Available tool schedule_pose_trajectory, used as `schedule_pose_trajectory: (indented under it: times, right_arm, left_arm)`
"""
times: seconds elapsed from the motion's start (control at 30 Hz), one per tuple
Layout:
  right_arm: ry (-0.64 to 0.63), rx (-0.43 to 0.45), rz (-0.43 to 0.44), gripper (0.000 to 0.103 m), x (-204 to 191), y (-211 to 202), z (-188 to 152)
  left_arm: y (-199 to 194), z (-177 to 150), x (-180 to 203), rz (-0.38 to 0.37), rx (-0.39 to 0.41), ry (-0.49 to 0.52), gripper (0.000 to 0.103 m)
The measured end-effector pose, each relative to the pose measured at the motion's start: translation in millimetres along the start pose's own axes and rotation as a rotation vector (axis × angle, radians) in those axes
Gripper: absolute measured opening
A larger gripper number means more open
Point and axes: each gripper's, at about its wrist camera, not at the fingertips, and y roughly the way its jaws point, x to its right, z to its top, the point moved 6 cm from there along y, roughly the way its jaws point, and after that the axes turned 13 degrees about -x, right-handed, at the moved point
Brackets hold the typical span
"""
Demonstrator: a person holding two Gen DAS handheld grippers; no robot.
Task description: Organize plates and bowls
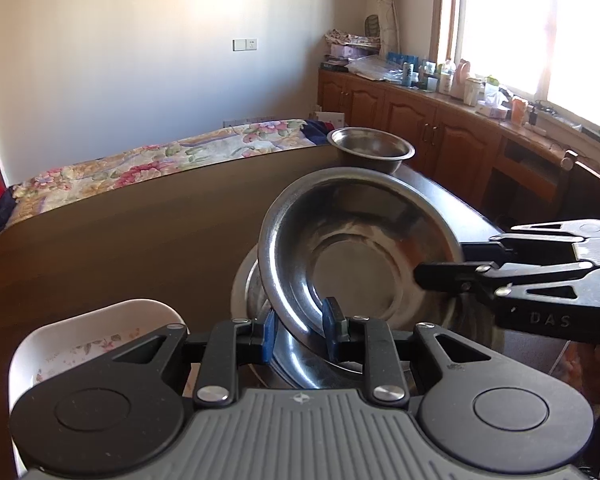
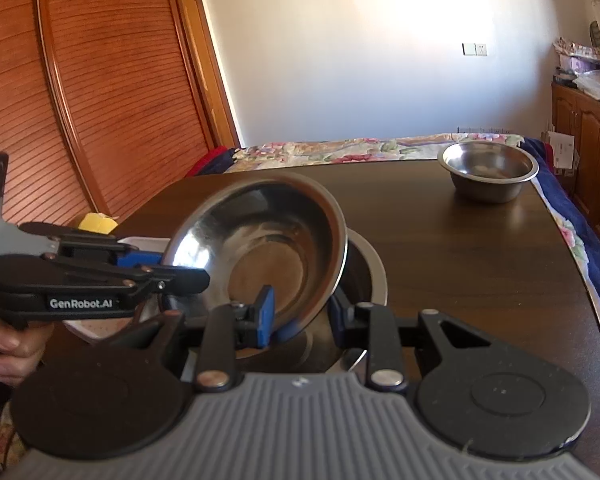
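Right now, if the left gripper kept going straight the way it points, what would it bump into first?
The left gripper already pinches the rim of the tilted shiny steel basin. Going straight on, it would probably push that basin towards the small steel bowl at the table's far edge, though depth is unclear.

Tilted steel plate [image 1: 352,248] over another plate [image 2: 364,264]; small bowl [image 2: 488,170] apparently upright behind.

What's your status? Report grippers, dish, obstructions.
Left gripper and right gripper both shut on steel dish, tilted over second dish. Small bowl apart, nothing blocking.
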Motion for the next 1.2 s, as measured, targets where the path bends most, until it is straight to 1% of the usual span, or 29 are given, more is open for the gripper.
schedule_pose_trajectory:
  times: [0.07,0.17,0.23,0.43,0.53,0.6,0.67,0.9,1.2]
  right_arm:
    - [-0.027,0.013,-0.032,0.030,-2.7,-1.0,-0.7]
    - [-0.036,0.024,-0.046,0.021,-1.7,-2.5,-0.2]
    - [-0.025,0.029,-0.046,0.019,2.7,-2.4,1.6]
    - [-0.024,0.051,-0.083,0.017,5.0,1.3,2.8]
    - [-0.033,0.064,-0.103,0.015,5.0,1.3,3.4]
    - [-0.043,0.067,-0.119,0.014,4.7,2.0,4.6]
    - [-0.055,0.070,-0.137,0.009,5.5,2.0,5.3]
    - [-0.095,0.079,-0.164,0.008,2.5,0.3,8.3]
    - [-0.158,0.045,-0.190,0.011,-3.6,12.6,12.3]
  left_arm:
    - [2.3,-1.0,-0.6,-0.003,-0.006,-0.002,0.026]
    - [5.1,-3.1,0.9,-0.004,-0.012,0.003,0.026]
    - [6.1,-3.5,1.4,0.001,-0.011,0.008,0.026]
    - [7.0,-5.0,2.9,0.011,-0.009,0.022,0.026]
    - [7.6,-5.5,4.3,0.036,-0.004,0.035,0.025]
    - [7.7,-4.7,4.1,0.035,-0.004,0.033,0.025]
    - [7.9,-4.4,4.5,0.036,-0.005,0.034,0.024]
    - [7.6,-4.0,2.9,0.039,-0.003,0.034,0.024]
    - [2.9,-5.7,0.0,0.032,0.019,-0.001,0.024]
